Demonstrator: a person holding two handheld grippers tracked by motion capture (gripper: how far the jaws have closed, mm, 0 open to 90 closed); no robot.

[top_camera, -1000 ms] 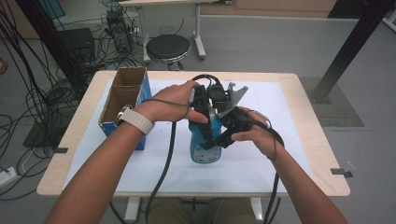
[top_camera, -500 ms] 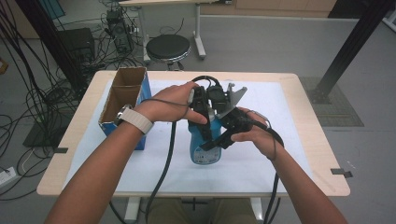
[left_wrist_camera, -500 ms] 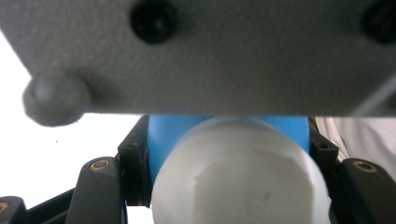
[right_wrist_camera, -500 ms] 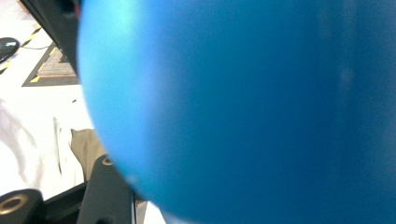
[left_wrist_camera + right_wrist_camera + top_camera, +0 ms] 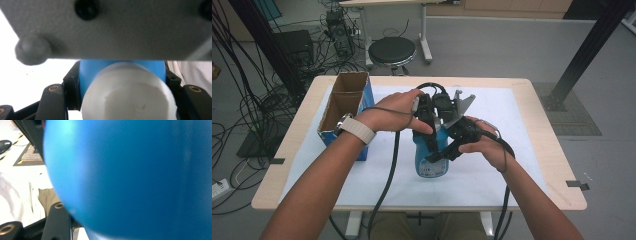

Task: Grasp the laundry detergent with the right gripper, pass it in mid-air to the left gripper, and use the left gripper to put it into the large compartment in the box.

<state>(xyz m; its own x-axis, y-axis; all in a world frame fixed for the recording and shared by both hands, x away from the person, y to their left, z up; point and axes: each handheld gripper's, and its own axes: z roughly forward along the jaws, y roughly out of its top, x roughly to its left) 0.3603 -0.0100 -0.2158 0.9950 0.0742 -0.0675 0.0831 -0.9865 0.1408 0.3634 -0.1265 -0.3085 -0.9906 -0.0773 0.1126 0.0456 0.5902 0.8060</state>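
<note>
Blue plastic is what both tools have hold of: a blue bottle with a white cap stands or is held just above the white sheet near the middle of the table, a little toward the person's side. The left gripper comes at it from above and left; its jaws have just been closing, and in the left gripper view the cap end sits squarely between the black jaws, with blue shoulder showing behind the white cap, so they are now clamped on the bottle near its top. The right gripper reaches in from the right, and in the right gripper view the blue wall fills the space in front of its jaws, which are closed on the bottle's body lower down

Judging by this, the step in hand looks like steadying the body with one tool while the other takes the cap, most likely to unscrew it. An open cardboard box with blue sides stands at the left of the table, well apart from the bottle

A next move would call for the right grip to stay firm while the left hand turns about the bottle's axis. Smooth plastic may slip in the jaws, and whether the left pads bear on the cap itself or on the neck under it I cannot tell
</note>
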